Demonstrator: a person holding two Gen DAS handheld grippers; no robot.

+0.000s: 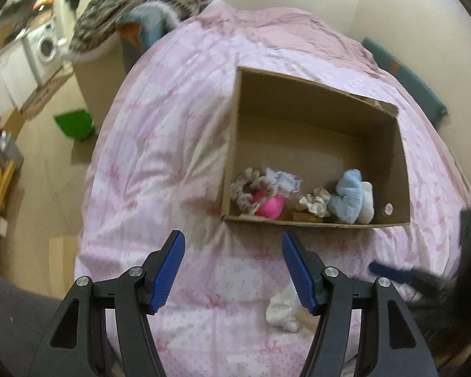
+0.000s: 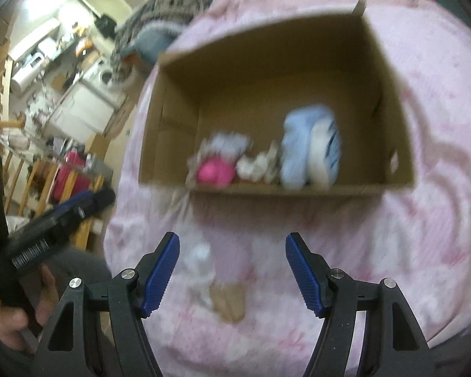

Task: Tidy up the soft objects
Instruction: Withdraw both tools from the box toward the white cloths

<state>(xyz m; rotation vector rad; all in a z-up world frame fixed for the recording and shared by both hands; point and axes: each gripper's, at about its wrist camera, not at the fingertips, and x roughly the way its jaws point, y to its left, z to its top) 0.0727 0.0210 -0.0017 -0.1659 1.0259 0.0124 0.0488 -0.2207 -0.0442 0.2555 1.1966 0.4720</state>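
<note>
Soft toys sit along the near wall of the box (image 1: pixel 314 119): scrunchie (image 1: pixel 246 188), pink ball (image 1: pixel 268 208), blue plush (image 1: pixel 348 194); two pieces lie loose on the pink quilt (image 1: pixel 172 144) in front of you. Your left gripper (image 1: pixel 232 270) has its jaws parted with nothing between them; a white cloth (image 1: pixel 281 309) lies beside its right finger. Your right gripper (image 2: pixel 232 271) is likewise parted and empty, over the white cloth and a tan piece (image 2: pixel 230 303); that view is blurred.

Left black hand-held gripper w/ blue ribbed pads (image 1: pixel 234 270): jaws apart, nothing btwn, angled down. Right black hand-held gripper, blue pads (image 2: pixel 232 271): same, empty. Bare hand (image 2: pixel 22 311) grips left handle.
</note>
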